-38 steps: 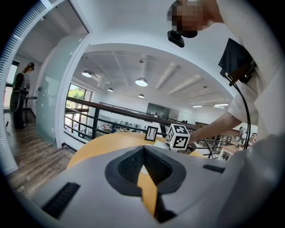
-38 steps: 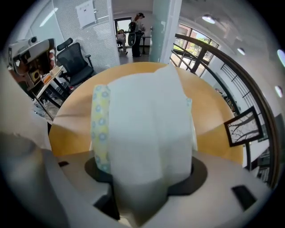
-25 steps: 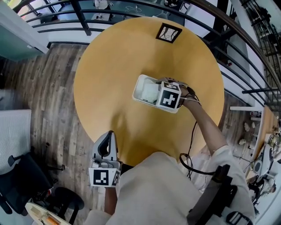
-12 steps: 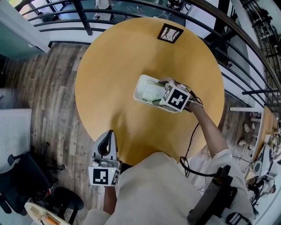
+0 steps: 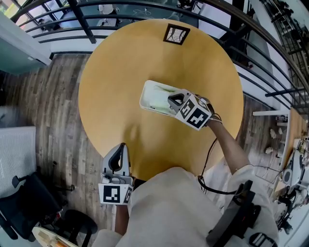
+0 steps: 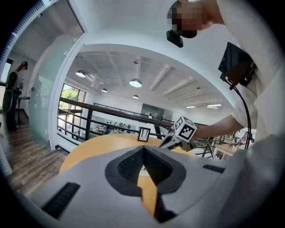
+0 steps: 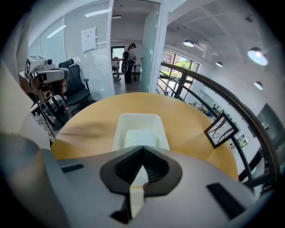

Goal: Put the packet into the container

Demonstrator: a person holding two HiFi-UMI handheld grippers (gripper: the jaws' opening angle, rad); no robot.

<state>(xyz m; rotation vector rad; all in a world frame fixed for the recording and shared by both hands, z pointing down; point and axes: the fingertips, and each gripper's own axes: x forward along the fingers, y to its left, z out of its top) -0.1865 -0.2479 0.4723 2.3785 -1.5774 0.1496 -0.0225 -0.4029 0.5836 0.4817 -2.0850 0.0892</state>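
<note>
A white rectangular container (image 5: 146, 92) stands near the middle of the round yellow table (image 5: 111, 67). The pale packet (image 5: 159, 100) lies inside it, also seen as the packet (image 7: 139, 136) in the right gripper view. My right gripper (image 5: 172, 100) hangs over the container's near right end, tilted down. Its jaws have just closed, with nothing between them. My left gripper (image 5: 117, 153) is shut and empty at the table's near edge, pointing across the table.
A black-framed marker card (image 5: 175, 34) stands at the table's far edge. A dark railing (image 5: 145, 12) curves behind the table. Wooden floor and a black office chair (image 5: 29, 198) lie to the left.
My right gripper has risen out of the container and drawn back, and its jaws have shut empty. The packet stays in the container. The left gripper has not moved.
</note>
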